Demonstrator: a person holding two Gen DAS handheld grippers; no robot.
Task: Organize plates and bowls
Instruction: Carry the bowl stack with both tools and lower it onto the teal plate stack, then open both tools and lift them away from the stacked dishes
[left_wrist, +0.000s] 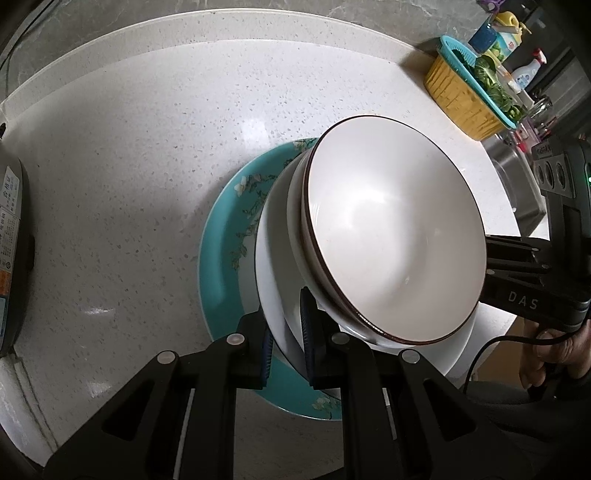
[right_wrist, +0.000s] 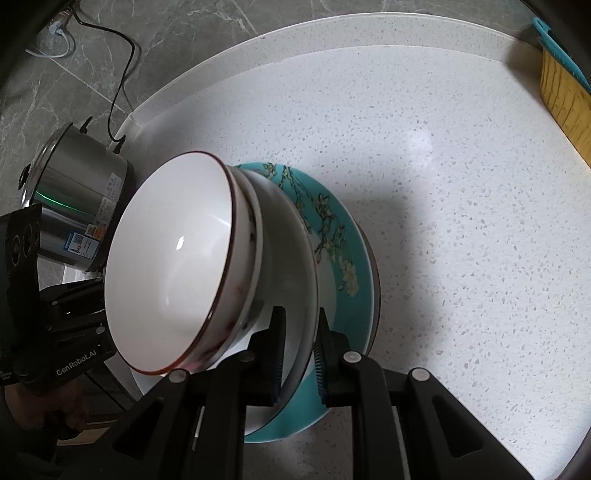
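A stack stands on the white speckled counter (left_wrist: 129, 166): a teal floral plate (left_wrist: 218, 236) at the bottom, a large white bowl (left_wrist: 273, 280) on it, and brown-rimmed white bowls (left_wrist: 395, 236) nested inside. My left gripper (left_wrist: 290, 343) is shut on the large white bowl's rim, one pad inside and one outside. In the right wrist view the teal plate (right_wrist: 343, 266), the large white bowl (right_wrist: 291, 258) and the brown-rimmed bowls (right_wrist: 170, 266) show again. My right gripper (right_wrist: 299, 354) is shut on the opposite rim of the large white bowl.
A steel electric pot (right_wrist: 74, 199) with a black cord stands at the counter's left. A yellow basket (left_wrist: 458, 92) with a teal strainer of greens, bottles (left_wrist: 524, 74) and a sink lie at the right. The backsplash ledge (left_wrist: 184, 33) runs behind.
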